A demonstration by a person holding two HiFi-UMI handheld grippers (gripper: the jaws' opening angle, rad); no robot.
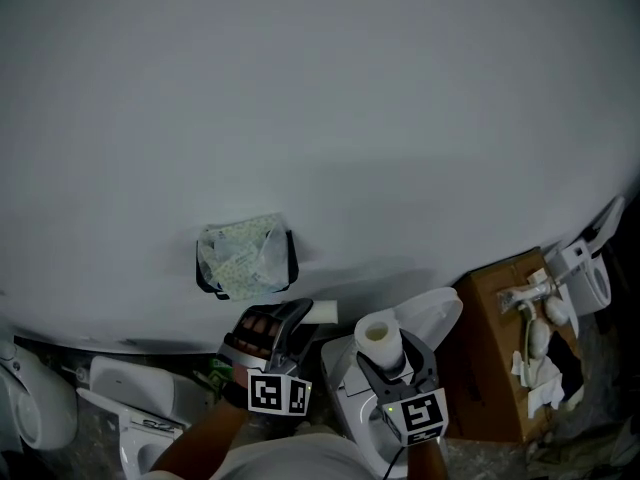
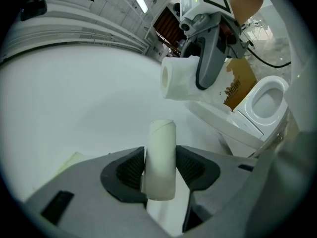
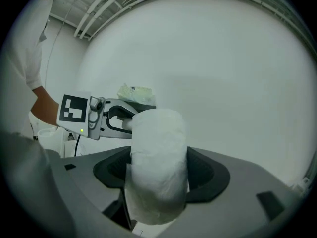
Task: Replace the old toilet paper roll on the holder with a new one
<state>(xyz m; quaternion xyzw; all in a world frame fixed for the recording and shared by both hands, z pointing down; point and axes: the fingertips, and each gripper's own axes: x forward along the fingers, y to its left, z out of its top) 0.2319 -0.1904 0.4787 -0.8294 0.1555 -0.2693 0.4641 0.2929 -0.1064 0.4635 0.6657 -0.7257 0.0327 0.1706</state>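
On the white wall hangs the paper holder (image 1: 246, 258), dark, with a crumpled pale wrapper over it; it also shows far off in the right gripper view (image 3: 135, 92). Just below and right of the holder, my left gripper (image 1: 298, 315) is shut on the old roll (image 1: 321, 312), a bare pale cardboard tube (image 2: 161, 157) pinched between the pads. To its right, my right gripper (image 1: 386, 352) is shut on the new toilet paper roll (image 1: 378, 338), a full white roll (image 3: 158, 162) standing between the jaws. Each gripper sees the other: the right gripper (image 2: 205, 58) with its roll (image 2: 179, 78), the left gripper (image 3: 106, 115).
White toilets stand on the floor: one (image 1: 432, 316) under my right gripper, others at the left (image 1: 35, 408) and far right (image 1: 592, 273). A brown cardboard box (image 1: 500, 353) with white fittings on it sits at the right. The wall fills the view ahead.
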